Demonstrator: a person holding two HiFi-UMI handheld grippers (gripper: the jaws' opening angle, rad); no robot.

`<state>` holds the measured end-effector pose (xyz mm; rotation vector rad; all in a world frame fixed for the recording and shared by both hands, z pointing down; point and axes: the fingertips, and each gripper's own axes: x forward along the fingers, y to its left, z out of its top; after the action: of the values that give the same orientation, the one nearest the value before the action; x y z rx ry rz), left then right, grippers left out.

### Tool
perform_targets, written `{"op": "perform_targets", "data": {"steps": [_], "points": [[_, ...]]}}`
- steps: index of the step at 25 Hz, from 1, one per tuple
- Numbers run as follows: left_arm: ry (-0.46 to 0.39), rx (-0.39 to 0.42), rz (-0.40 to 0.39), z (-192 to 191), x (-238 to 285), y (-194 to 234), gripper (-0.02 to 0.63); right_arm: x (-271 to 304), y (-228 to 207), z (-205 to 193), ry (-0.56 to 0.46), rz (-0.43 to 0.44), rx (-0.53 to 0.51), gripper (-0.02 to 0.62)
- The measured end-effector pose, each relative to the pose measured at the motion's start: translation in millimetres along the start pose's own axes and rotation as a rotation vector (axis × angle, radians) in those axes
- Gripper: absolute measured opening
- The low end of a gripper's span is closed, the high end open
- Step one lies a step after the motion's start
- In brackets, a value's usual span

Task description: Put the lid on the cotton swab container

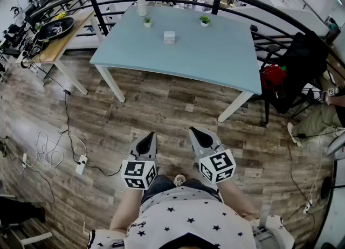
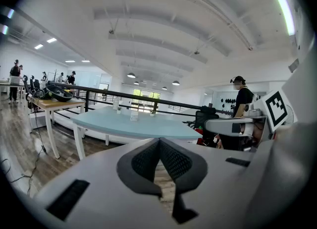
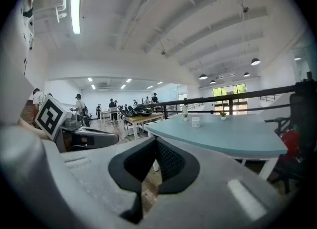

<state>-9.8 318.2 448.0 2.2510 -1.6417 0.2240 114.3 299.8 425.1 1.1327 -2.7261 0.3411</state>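
Standing well back from the blue tabletop [image 1: 215, 54], a person faces the small white cotton swab container [image 1: 169, 37] near its middle in the head view; no separate lid can be made out. Left gripper view: left hand-held gripper [image 2: 159, 146] closed, empty. Right gripper view: right hand-held gripper [image 3: 154, 146] likewise. Reaching in with jaws closed could knock the light container over.
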Motion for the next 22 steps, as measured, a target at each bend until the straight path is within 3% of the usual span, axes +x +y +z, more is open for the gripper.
{"op": "perform_targets", "data": {"steps": [16, 22], "points": [[-0.034, 0.014, -0.005, -8.2, -23.8, -42.0, 0.003, -38.2, 23.0, -0.4, -0.033, 0.046, -0.032, 0.005], [-0.038, 0.011, -0.006, -9.5, -22.0, -48.8, 0.002, -40.5, 22.0, -2.9, -0.037, 0.078, 0.016, 0.006]]}}
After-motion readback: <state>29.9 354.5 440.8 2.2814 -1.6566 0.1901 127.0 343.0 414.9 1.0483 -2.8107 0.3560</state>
